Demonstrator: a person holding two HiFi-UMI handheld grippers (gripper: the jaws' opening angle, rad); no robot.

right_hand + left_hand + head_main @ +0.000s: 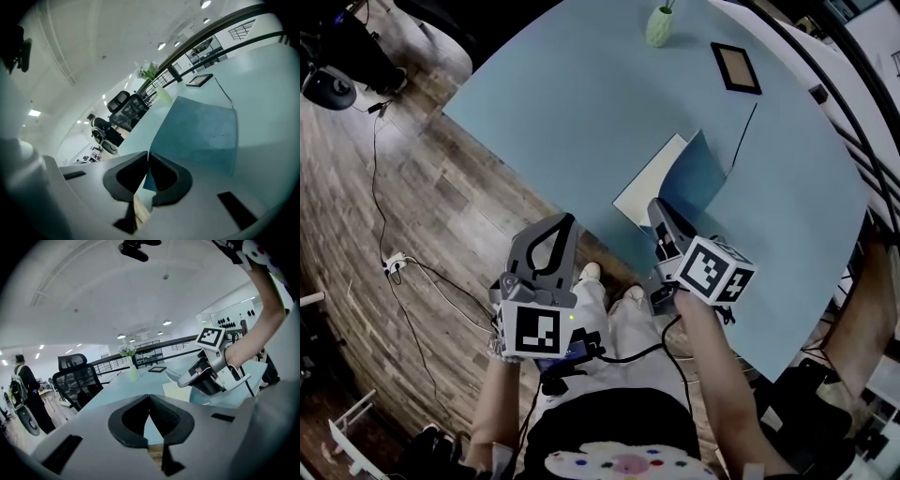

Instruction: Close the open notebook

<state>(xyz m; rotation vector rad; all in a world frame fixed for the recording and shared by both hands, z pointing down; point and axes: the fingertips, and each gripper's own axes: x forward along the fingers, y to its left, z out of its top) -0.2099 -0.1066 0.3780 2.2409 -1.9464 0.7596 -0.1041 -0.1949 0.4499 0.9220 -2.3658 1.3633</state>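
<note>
The notebook lies on the light blue table [581, 103] near its front edge. Its white page [645, 192] [180, 389] lies flat, while its blue cover [698, 178] [201, 131] stands lifted at a slant. My right gripper [659, 214] [148, 154] [169, 374] is at the cover's near corner, its jaws shut on the cover's edge. My left gripper [565, 220] [149, 397] hangs off the table's front edge over the wooden floor, left of the notebook. It is shut and holds nothing.
A green vase [659, 26] [133, 372] and a dark picture frame [736, 67] [199, 80] stand at the table's far side. A thin black cable [745, 136] runs from the frame's side toward the notebook. A black office chair [75, 380] and a person [23, 385] are off to the left.
</note>
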